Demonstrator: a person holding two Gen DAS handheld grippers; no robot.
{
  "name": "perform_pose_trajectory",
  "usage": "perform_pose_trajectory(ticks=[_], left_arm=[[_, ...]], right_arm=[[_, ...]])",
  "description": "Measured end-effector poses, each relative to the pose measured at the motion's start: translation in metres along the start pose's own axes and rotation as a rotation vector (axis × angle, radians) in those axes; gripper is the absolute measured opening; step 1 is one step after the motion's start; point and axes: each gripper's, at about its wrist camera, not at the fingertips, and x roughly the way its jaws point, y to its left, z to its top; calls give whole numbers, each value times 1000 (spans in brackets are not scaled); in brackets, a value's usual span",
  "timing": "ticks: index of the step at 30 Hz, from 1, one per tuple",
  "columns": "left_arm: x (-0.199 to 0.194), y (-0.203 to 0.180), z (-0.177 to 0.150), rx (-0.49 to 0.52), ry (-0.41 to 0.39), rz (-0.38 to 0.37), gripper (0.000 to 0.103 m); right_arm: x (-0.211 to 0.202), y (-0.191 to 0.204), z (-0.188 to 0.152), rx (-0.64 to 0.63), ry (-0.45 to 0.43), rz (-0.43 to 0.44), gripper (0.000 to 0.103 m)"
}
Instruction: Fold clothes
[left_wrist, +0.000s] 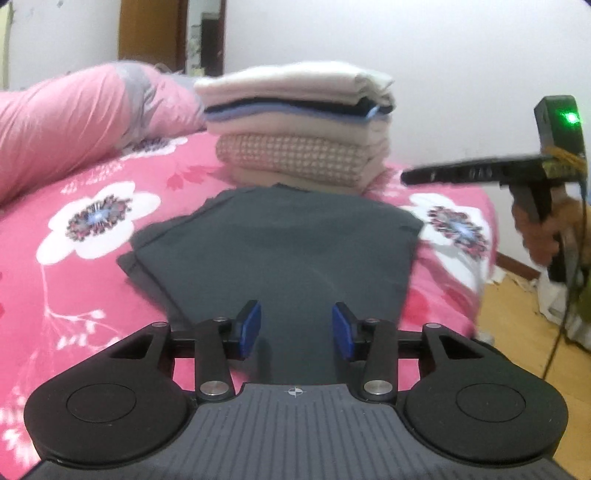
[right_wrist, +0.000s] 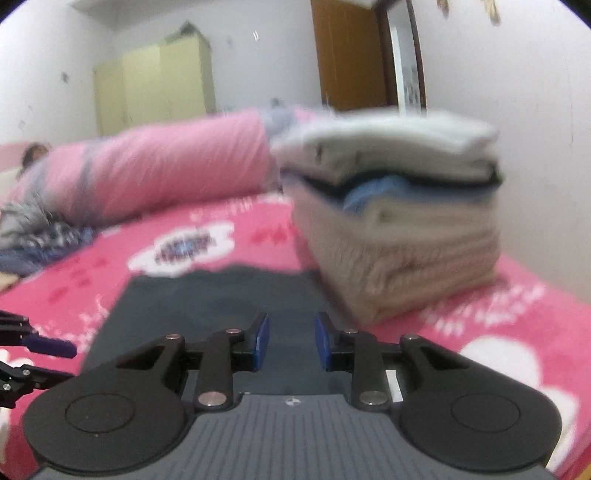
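A dark gray shirt (left_wrist: 273, 251) lies flat on the pink flowered bed (left_wrist: 85, 258), already folded into a neat shape. Behind it, at 12 o'clock, a pile of folded clothes (left_wrist: 299, 125) stands close to its far edge.

The left hand-held gripper (left_wrist: 295, 330) hangs just over the near end of the shirt. Its blue pads (left_wrist: 249, 328) are spread apart and pinch nothing. The shirt runs straight away from it, long way toward 12 o'clock.

The right hand-held gripper (right_wrist: 291, 341) is spread too, and empty. It is also right over the shirt, with the pile at about 1 o'clock.

Both are very near the shirt; I think the left one is lined up better. I guess the next job is to lift the shirt onto the pile.
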Motion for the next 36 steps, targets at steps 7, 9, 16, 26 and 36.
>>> perform_pose_trajectory(ticks=[7,9,16,26,36], left_arm=[[25,10,-18,-41,52,-19,43],[26,12,-18,-41,55,-27,43],[28,11,-20,-34,55,-23,45],[27,10,-25,-15,39,-20,45],[27,8,-25,3,36,-16,45]], right_arm=[[-13,-58,-38,448,-15,22,29],[-12,-83,-48,662,15,89,37],[21,-122,-73,1135,187,238,48],[38,-99,-45,942,79,107,9],[35,-86,-56,668,24,-106,41]])
